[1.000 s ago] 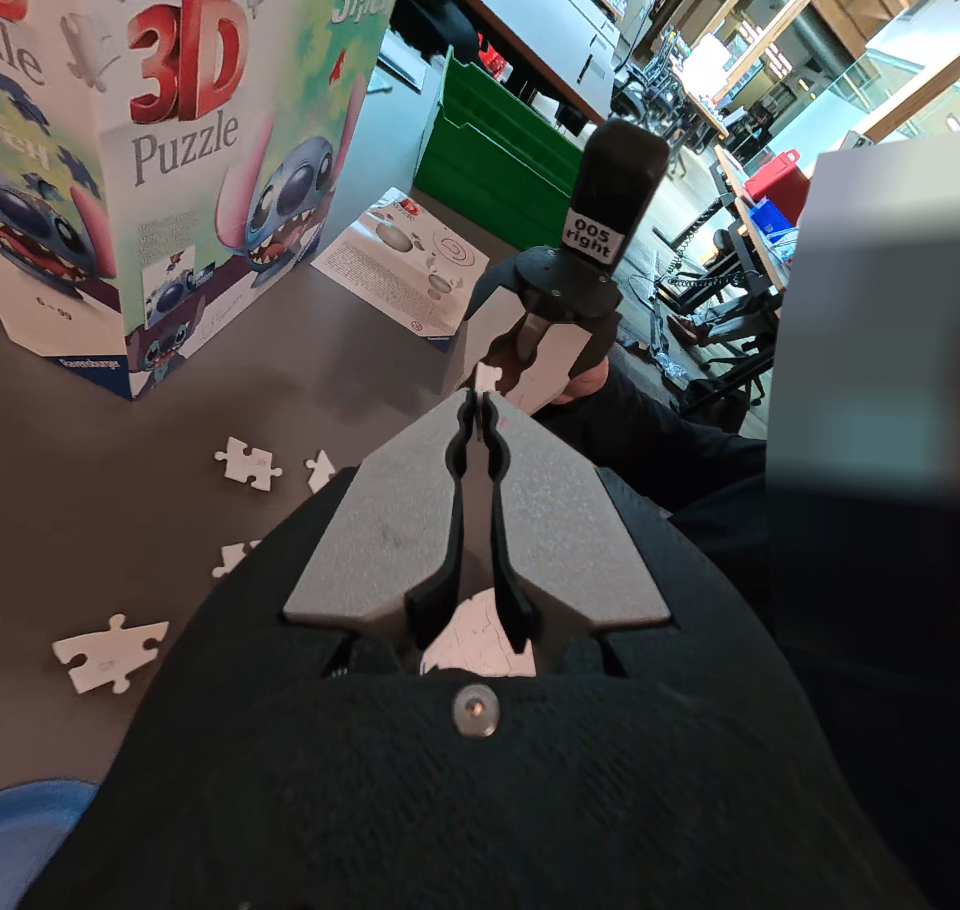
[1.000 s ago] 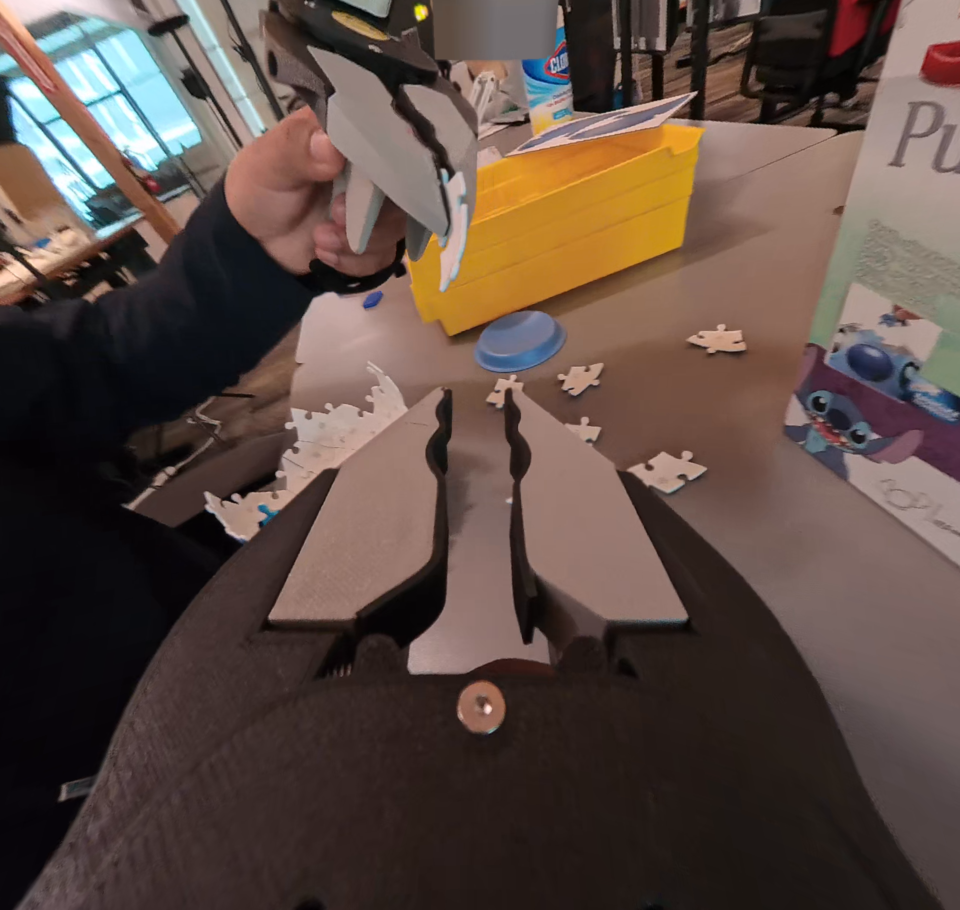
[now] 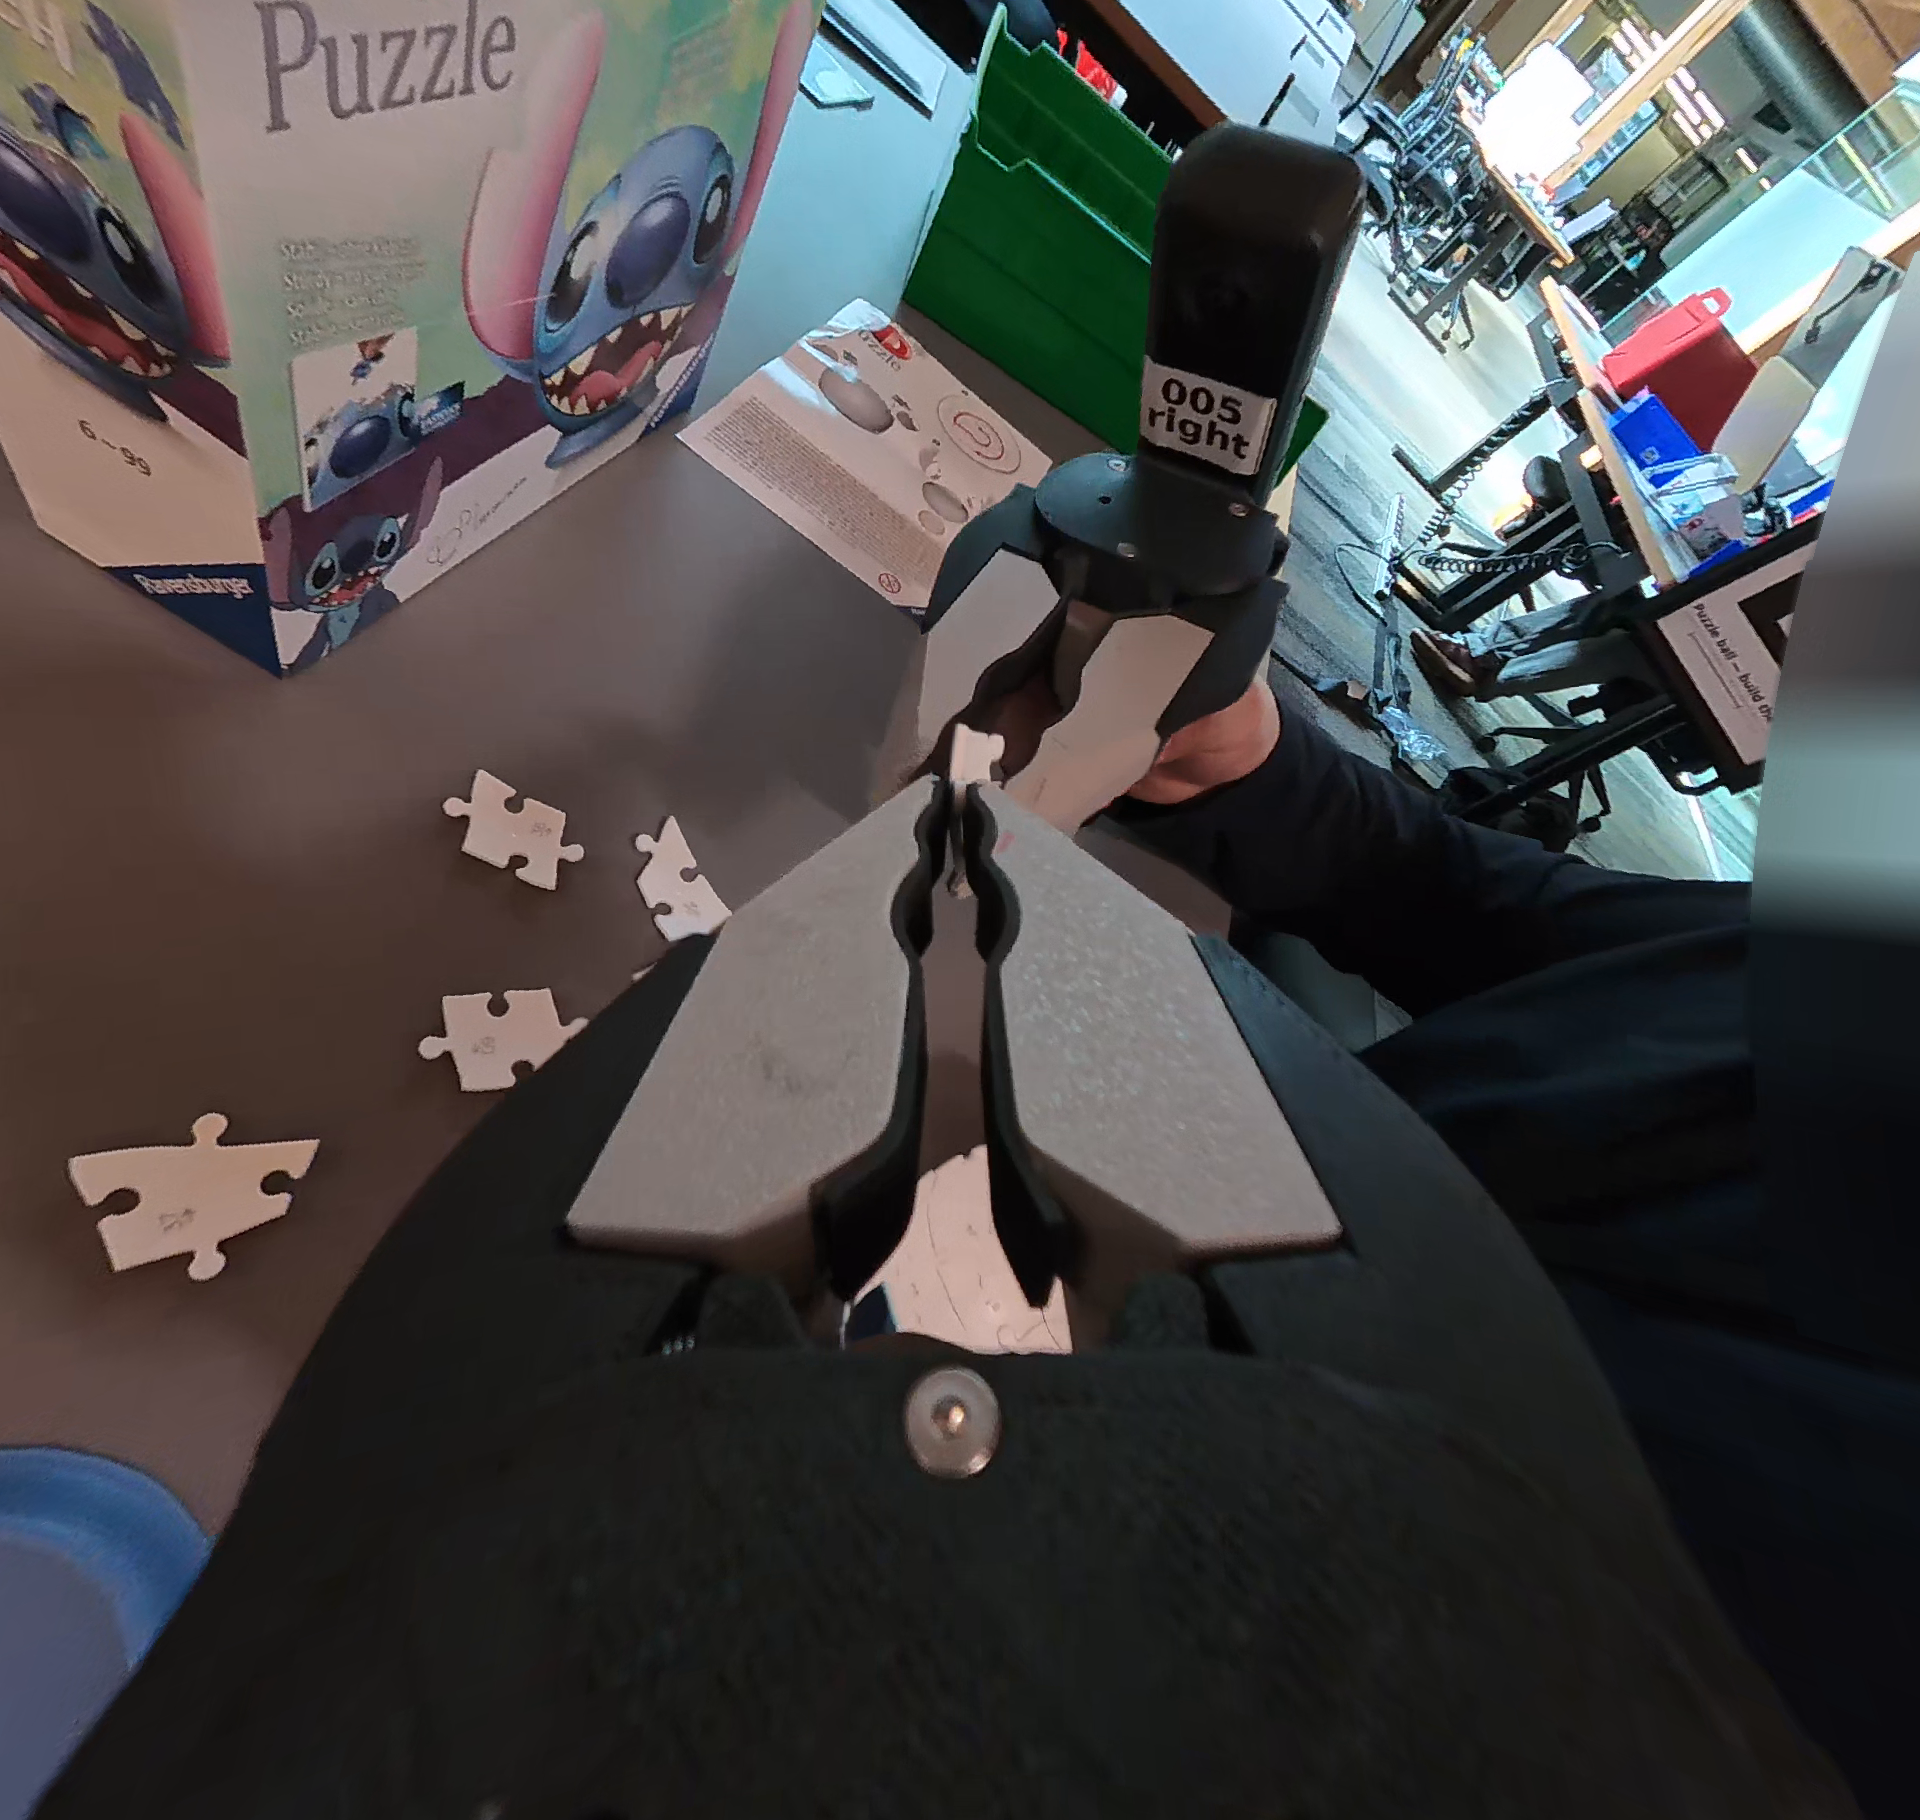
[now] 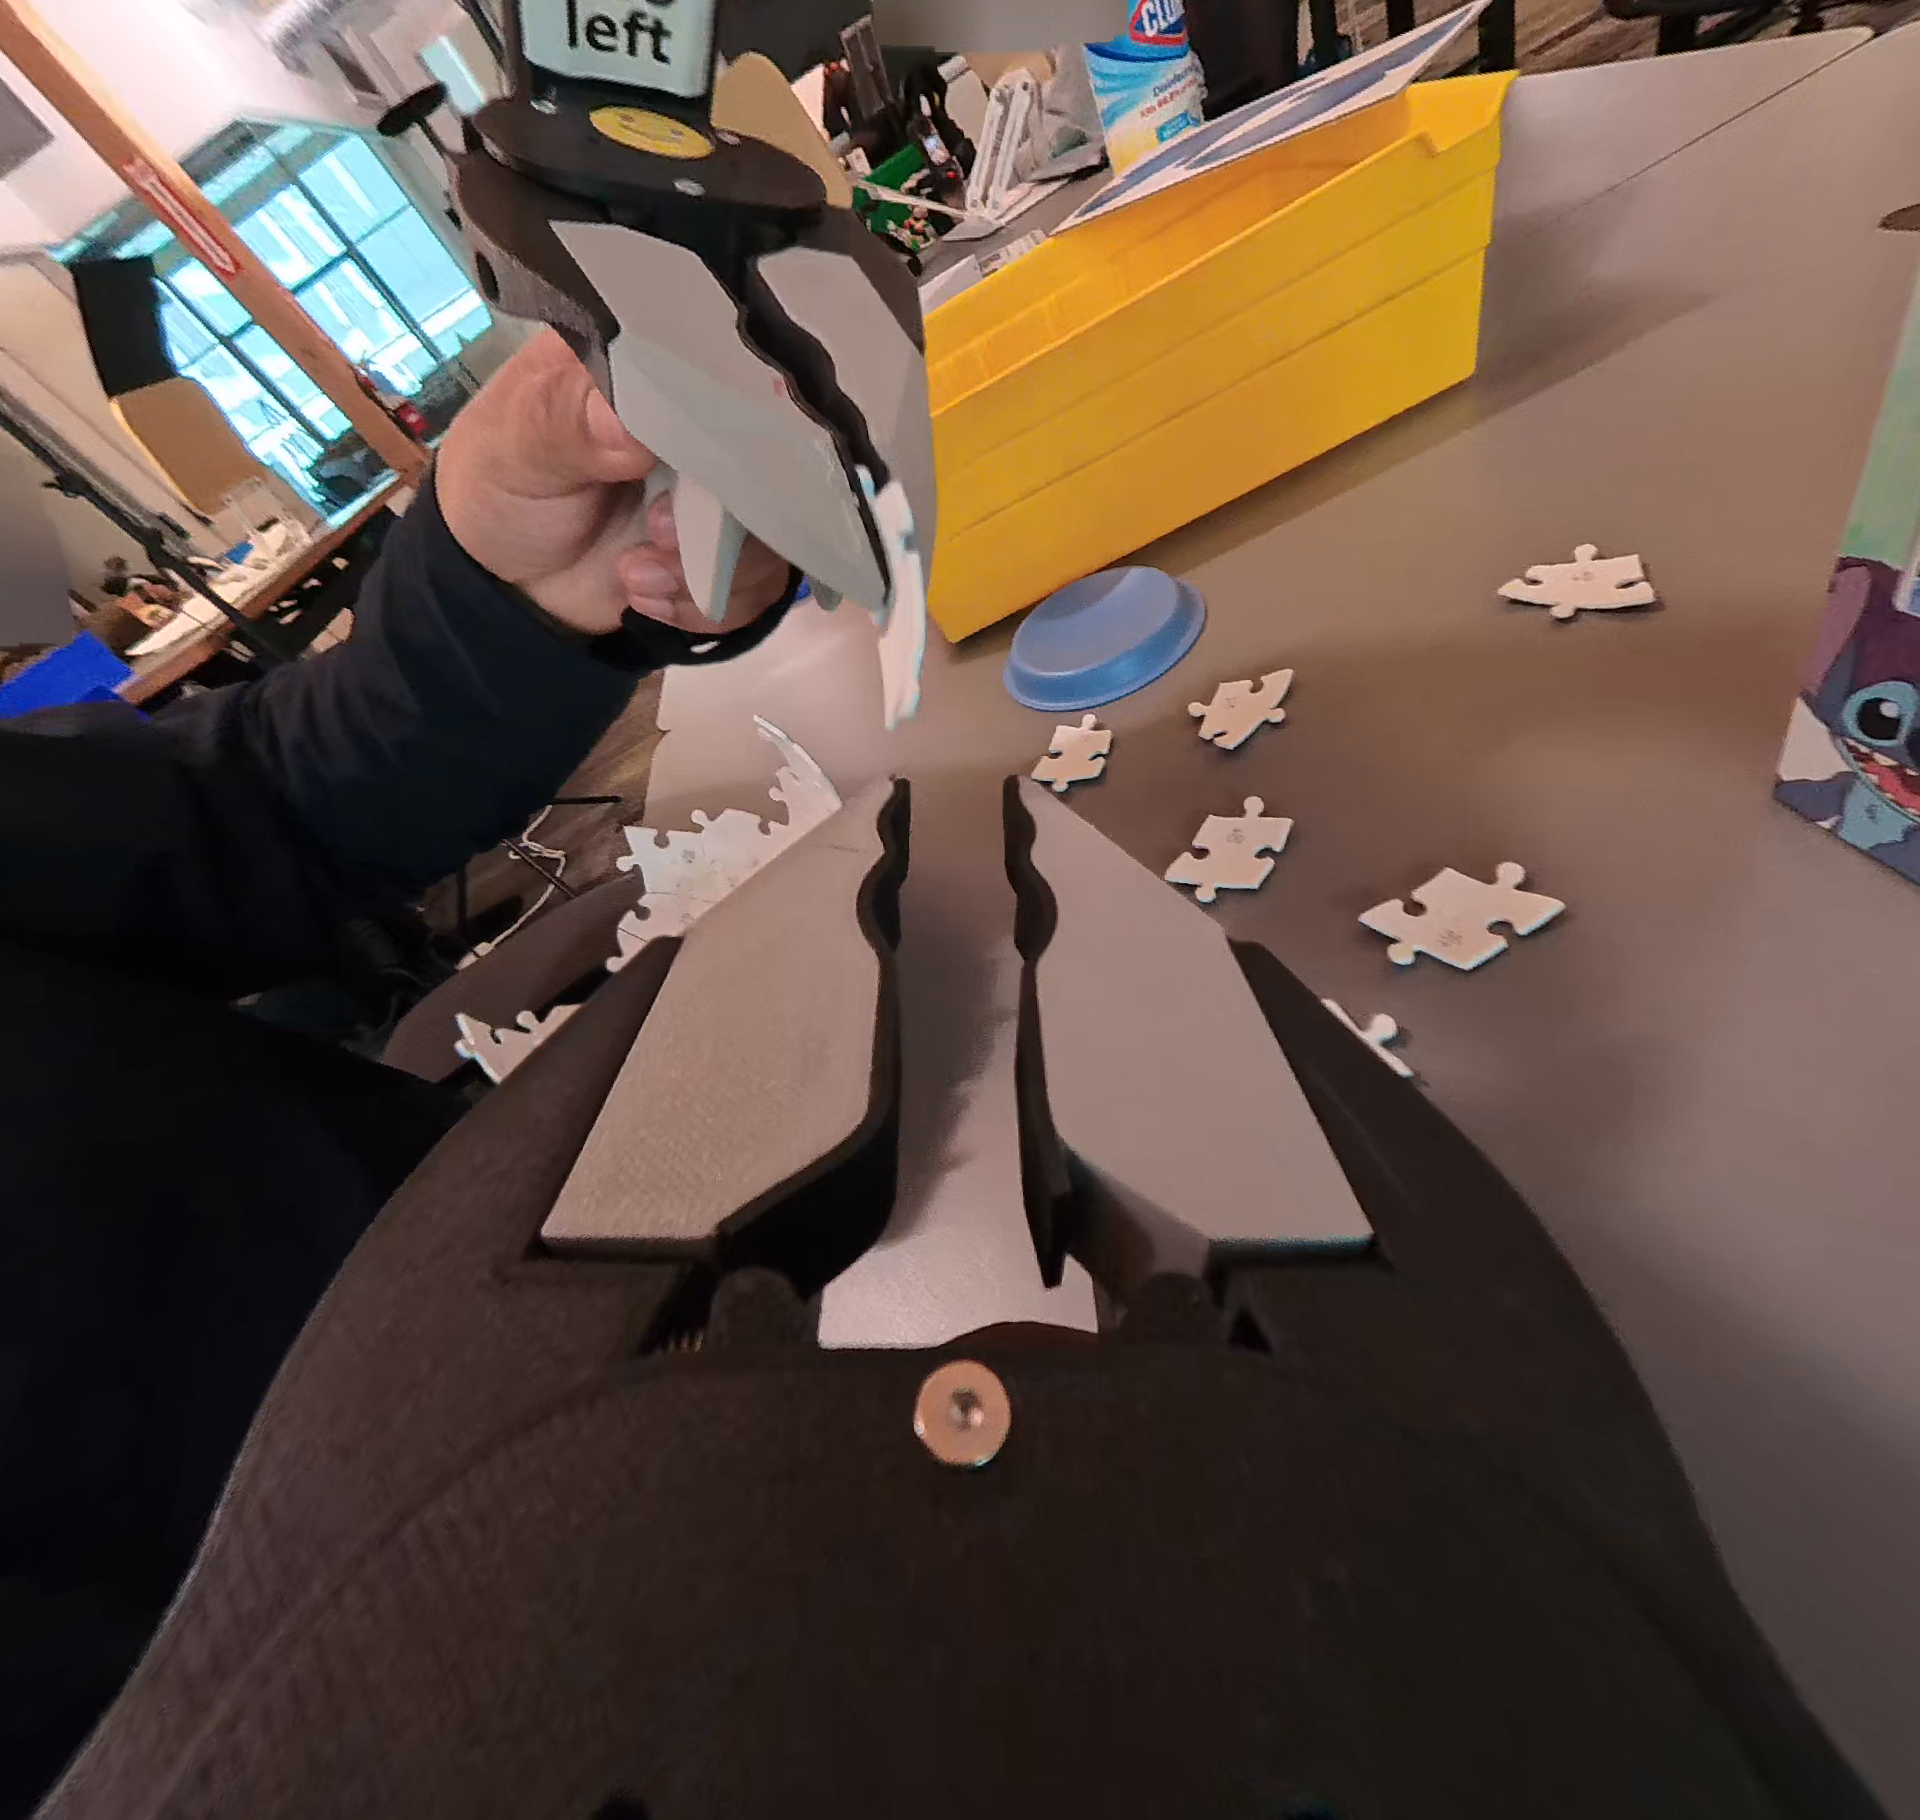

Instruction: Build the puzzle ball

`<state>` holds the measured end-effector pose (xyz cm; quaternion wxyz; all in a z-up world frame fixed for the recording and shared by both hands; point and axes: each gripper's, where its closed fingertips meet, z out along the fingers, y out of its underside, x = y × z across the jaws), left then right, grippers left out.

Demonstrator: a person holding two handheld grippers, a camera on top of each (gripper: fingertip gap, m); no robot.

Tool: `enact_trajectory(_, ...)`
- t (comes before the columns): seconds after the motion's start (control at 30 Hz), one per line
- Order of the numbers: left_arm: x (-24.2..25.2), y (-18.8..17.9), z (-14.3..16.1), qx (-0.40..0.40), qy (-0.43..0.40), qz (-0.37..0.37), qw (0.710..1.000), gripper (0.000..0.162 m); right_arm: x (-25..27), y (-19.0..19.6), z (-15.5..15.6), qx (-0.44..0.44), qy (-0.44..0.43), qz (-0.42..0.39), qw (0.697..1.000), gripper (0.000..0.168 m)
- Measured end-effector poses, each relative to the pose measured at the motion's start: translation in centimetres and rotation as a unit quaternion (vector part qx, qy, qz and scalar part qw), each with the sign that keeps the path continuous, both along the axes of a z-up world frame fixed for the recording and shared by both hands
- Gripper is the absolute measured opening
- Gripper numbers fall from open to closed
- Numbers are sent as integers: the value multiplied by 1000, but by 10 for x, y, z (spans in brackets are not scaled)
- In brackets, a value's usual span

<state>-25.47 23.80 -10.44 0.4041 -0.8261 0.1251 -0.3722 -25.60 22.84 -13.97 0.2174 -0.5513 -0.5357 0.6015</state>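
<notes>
White puzzle piece (image 3: pixel 974 754) pinched in left tool (image 3: pixel 958 806), above table (image 3: pixel 260 887).

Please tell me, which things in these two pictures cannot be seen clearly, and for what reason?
- Held puzzle piece, left wrist view: mostly hidden between the left gripper fingers.
- Assembled puzzle section, right wrist view: covered by the right gripper body.
- Puzzle box, right wrist view: cut off by the edge.

held piece (image 4: pixel 902 607): white back, blue edge, pinched in left gripper (image 3: pixel 958 814), above table (image 4: pixel 1558 1199)
loose pieces (image 4: pixel 1460 916): white backs up, scattered flat
partial ball shell (image 4: pixel 727 851): curved joined white pieces, at table edge
</notes>
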Motion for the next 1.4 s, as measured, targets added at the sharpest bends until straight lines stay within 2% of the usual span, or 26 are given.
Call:
enact_trajectory(0.07,4,-1,-4,-6,-1,-8,1000,0,-1,-3,2,-3,4,5,1000,14)
enact_trajectory(0.2,2,3,-9,-8,-5,-2,1000,0,0,-2,3,25,12,-2,1000,1)
enact_trajectory(0.3,2,3,-11,-10,-9,-4,1000,0,1,-2,7,14,19,0,1000,5)
enact_trajectory(0.53,6,1,-15,-20,-16,-17,1000,0,3,5,13,-6,34,-9,999,0)
enact_trajectory(0.73,5,-4,-26,-33,32,-21,999,1,2,8,11,28,29,-26,999,0)
enact_trajectory(0.87,5,-15,-27,-50,37,-45,997,7,5,10,13,22,32,-26,999,0)
enact_trajectory(1.0,4,-21,-30,-55,45,-53,996,5,6,11,11,28,27,-27,999,0)
enact_trajectory(1.4,-8,-15,-36,-45,97,-35,994,9,3,4,-8,89,-17,-16,996,0)
